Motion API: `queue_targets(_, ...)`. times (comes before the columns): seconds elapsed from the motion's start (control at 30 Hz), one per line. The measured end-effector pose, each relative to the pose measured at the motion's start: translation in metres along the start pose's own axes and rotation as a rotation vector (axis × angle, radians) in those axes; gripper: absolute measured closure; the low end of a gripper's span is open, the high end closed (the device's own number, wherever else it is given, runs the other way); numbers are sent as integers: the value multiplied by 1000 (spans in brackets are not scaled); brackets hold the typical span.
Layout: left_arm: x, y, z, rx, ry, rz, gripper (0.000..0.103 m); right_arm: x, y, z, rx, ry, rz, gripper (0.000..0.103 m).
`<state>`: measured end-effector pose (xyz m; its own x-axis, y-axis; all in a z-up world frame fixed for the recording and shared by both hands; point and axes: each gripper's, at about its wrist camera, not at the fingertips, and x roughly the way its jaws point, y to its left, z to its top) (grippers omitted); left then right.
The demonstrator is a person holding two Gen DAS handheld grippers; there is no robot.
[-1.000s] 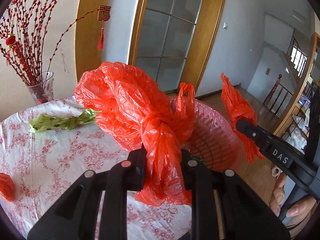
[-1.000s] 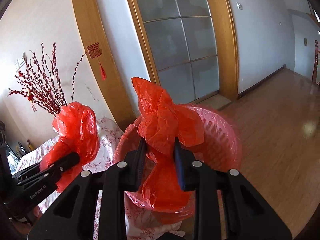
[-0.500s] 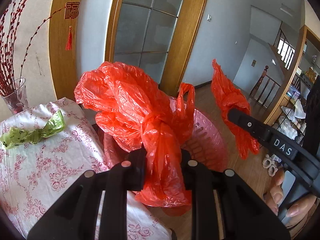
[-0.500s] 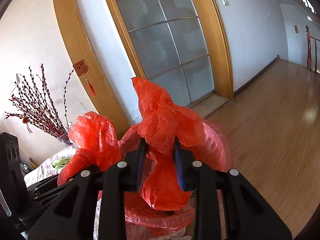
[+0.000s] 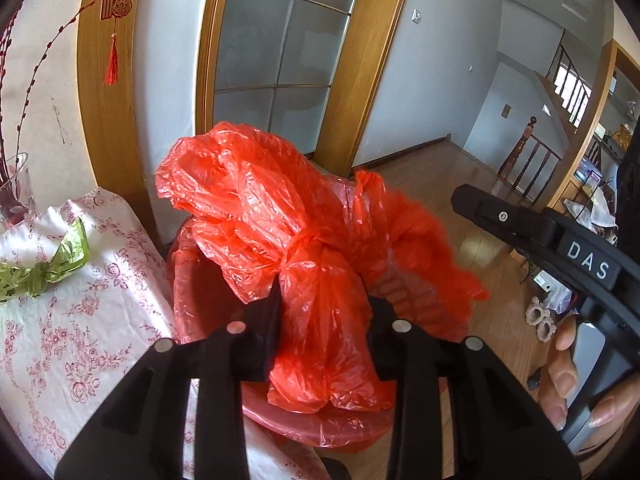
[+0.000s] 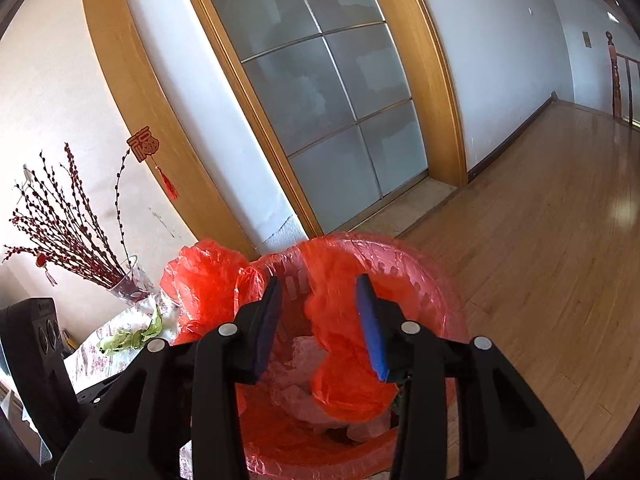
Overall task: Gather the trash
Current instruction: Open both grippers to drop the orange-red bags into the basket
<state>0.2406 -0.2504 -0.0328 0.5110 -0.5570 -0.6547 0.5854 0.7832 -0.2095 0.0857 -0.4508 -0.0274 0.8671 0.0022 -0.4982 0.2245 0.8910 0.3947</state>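
My left gripper (image 5: pixel 322 312) is shut on a knotted red plastic bag (image 5: pixel 256 200) and holds it above the pink bin (image 5: pixel 320 428), which is lined with red plastic. My right gripper (image 6: pixel 318 312) is open over the bin (image 6: pixel 448 292). A second red bag (image 6: pixel 352 360) falls, blurred, between and below its jaws into the bin, onto white trash. That falling bag also shows in the left wrist view (image 5: pixel 424 248). The left gripper's bag shows in the right wrist view (image 6: pixel 204 280). A green knotted bag (image 5: pixel 44 268) lies on the table.
The floral-clothed table (image 5: pixel 72 344) is to the left of the bin, with a glass vase of red branches (image 6: pixel 128 284) at its back. A wooden-framed glass door (image 6: pixel 320 92) is behind. Wooden floor (image 6: pixel 540 240) stretches right. Slippers (image 5: pixel 540 320) lie on the floor.
My right gripper opened and let go of its red bag, which drops into the bin. Both grippers moved right, from the table to above the bin.
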Motion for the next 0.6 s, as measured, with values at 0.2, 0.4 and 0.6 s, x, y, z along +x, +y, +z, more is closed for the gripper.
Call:
queue_targets(0.2, 4, 9, -6, -20, 24, 7, 57, -2, -8, -7, 14, 3, -29, 62)
queue_targets(0.4, -19, 26, -16, -42, -9, 50, 52, -6, -8, -9, 4, 8, -53, 62)
queue_targets(0.6, -66, 52, -31, -69, -77, 157, 47, -10, 7, -17, -52, 16, -49, 62)
